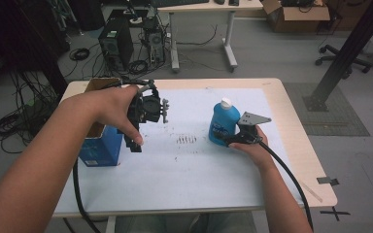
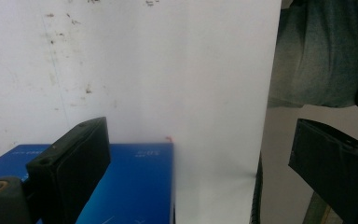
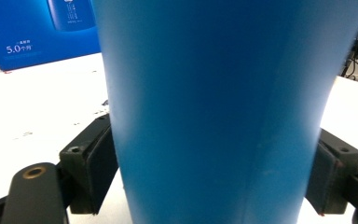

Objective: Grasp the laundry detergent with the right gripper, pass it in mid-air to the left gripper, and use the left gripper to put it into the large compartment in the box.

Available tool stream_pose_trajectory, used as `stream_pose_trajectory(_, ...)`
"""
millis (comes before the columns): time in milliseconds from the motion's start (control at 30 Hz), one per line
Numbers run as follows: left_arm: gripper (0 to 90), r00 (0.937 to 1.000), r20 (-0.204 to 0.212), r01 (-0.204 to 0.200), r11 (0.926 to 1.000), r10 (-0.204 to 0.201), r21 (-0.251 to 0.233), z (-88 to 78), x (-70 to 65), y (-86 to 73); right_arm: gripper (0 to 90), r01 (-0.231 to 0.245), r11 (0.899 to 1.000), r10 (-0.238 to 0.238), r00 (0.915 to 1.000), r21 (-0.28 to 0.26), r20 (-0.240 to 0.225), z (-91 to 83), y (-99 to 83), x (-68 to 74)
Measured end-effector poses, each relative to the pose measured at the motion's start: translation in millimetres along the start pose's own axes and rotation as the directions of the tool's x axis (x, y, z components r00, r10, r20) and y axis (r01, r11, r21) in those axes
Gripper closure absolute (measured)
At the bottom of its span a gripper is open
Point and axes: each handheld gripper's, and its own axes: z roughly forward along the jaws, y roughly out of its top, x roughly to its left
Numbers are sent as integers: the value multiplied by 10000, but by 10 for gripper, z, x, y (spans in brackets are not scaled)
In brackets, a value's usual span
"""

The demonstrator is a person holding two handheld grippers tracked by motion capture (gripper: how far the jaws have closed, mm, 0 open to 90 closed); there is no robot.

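Two grippers at a white-topped table [image 1: 213, 165], one closed on a blue bottle [image 1: 223, 122].

Upright, right of the table's middle, the bottle has a white cap on, so what is in it cannot be told. The right gripper [image 1: 229, 141] reaches it from the near side, low on its body; in the right gripper view the bottle [image 3: 214, 112] sits between both jaws, pads pressed against its sides. The left gripper [image 1: 143, 119] hangs above the table's left part, beside an open blue box [image 1: 99, 145] at the left edge. The box's top flaps stand open; its inside is hidden behind the forearm. In the left gripper view the jaws stand wide apart with nothing between them, box [image 2: 135, 182] below.
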Motion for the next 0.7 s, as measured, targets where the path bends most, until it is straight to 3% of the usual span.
stream_pose_trajectory(233,57,10000,-1,6,10000,-6,17,-1,5,-4,236,91,10000,-91,10000,2,-40,3,1,7)
stream_pose_trajectory(600,57,10000,-3,5,10000,-5,28,-3,8,-5,400,346,9993,-348,9993,-165,-153,8,-2,19)
stream_pose_trajectory(700,57,10000,-11,25,10000,-25,48,3,8,-1,408,320,9993,-324,9992,-190,-213,8,-4,18)
